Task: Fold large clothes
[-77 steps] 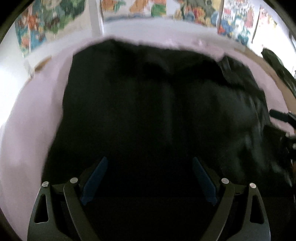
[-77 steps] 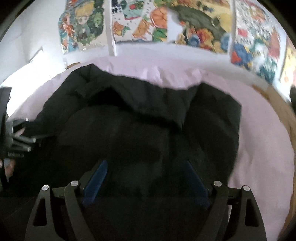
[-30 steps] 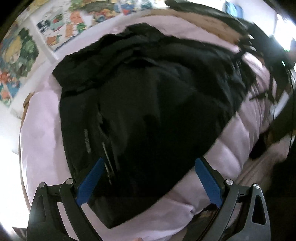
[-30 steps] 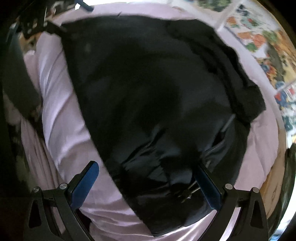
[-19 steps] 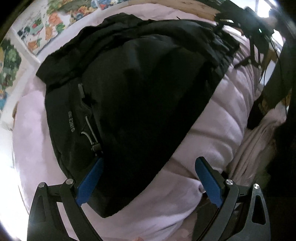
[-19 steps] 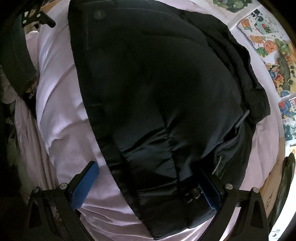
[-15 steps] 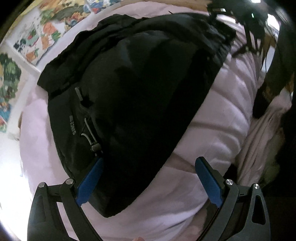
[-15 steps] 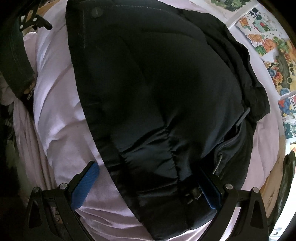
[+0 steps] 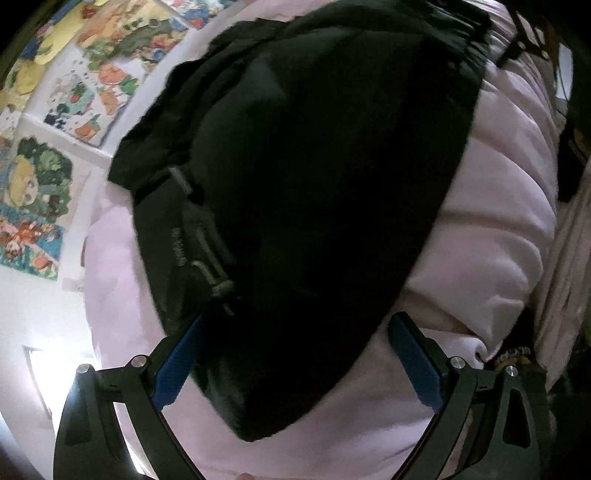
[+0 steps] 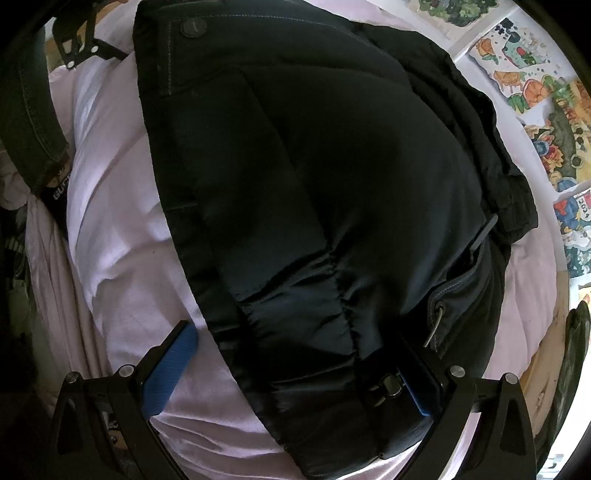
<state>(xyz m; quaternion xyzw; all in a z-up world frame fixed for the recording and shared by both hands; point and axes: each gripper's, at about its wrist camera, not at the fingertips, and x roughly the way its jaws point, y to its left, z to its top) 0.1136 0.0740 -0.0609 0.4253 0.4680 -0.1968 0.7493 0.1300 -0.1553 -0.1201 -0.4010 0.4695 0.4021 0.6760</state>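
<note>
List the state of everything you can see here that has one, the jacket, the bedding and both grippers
black jacket: folded into a compact bundle, lying on the bed, not gripped.
pink bedsheet: spread, wrinkled.
left gripper: open, straddling the jacket's near end.
right gripper: open, jacket's near end between its fingers.
zipper pull: hanging loose.

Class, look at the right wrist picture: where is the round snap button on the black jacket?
The snap button sits at the top left of the right wrist view, on the black jacket near its stitched edge, beside the pale pink bedsheet.
</note>
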